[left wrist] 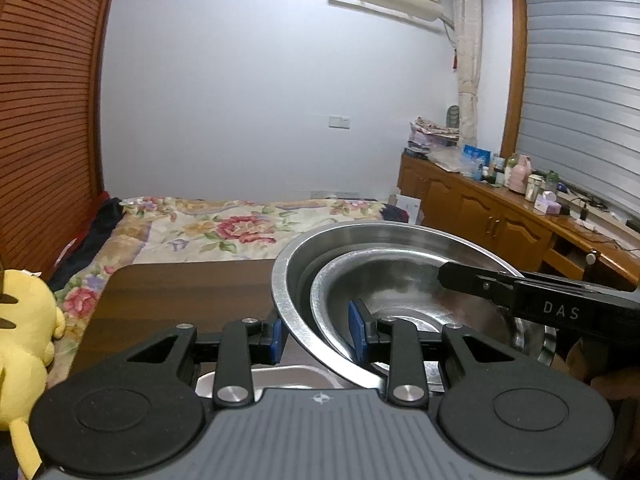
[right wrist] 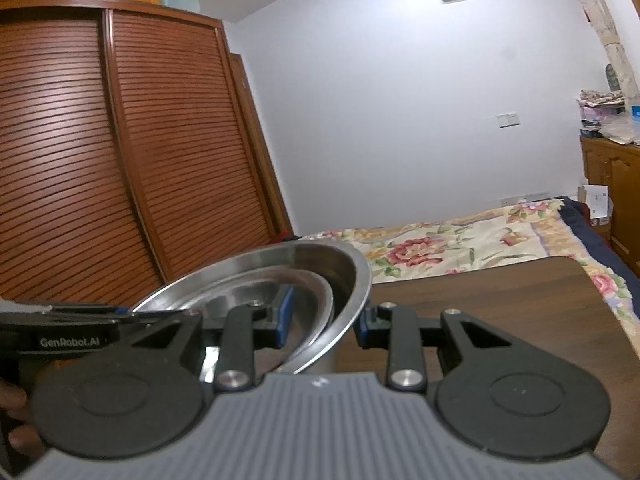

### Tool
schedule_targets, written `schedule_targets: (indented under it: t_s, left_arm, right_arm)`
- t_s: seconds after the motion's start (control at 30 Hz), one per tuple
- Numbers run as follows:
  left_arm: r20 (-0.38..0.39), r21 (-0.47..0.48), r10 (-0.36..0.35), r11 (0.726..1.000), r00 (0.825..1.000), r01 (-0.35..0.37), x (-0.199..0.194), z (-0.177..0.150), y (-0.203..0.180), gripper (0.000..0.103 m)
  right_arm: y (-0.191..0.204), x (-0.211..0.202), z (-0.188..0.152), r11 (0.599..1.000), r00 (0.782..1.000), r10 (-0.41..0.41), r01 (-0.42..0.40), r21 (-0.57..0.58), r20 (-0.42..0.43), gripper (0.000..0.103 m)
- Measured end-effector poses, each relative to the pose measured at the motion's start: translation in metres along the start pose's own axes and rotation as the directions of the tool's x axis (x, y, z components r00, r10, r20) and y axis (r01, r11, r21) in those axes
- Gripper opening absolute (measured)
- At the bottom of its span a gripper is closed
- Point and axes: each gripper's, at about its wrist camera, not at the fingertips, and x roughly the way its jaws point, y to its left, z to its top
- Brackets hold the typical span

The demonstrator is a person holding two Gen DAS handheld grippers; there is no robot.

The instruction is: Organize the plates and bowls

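In the left wrist view, lower centre, the left gripper (left wrist: 318,338) is clamped narrowly on the rims of the nested steel bowls (left wrist: 400,280), presumably for a shared lift; the table (left wrist: 180,292) lies open at left.

In the right wrist view, lower centre, the right gripper (right wrist: 322,320) pinches the opposite rim; bare table extends at right.

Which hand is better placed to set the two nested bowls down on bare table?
Probably right: the right tool grips the bowls beside broad bare table; a metal tray lies under the left tool.

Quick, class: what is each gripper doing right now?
Left gripper: shut on the nested steel bowls, over their rims.
Right gripper: shut on the same bowls, opposite side.
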Motion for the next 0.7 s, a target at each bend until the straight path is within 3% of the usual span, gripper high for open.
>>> schedule_targets:
  t_s: [0.7]
  left_arm:
    - [-0.085, -0.052, 0.09, 0.994, 0.992, -0.095, -0.003, -0.037, 0.055, 0.033]
  right_arm:
    - [0.042, 0.03, -0.029, 0.994, 0.99, 0.082, -0.089, -0.057, -0.118, 0.033]
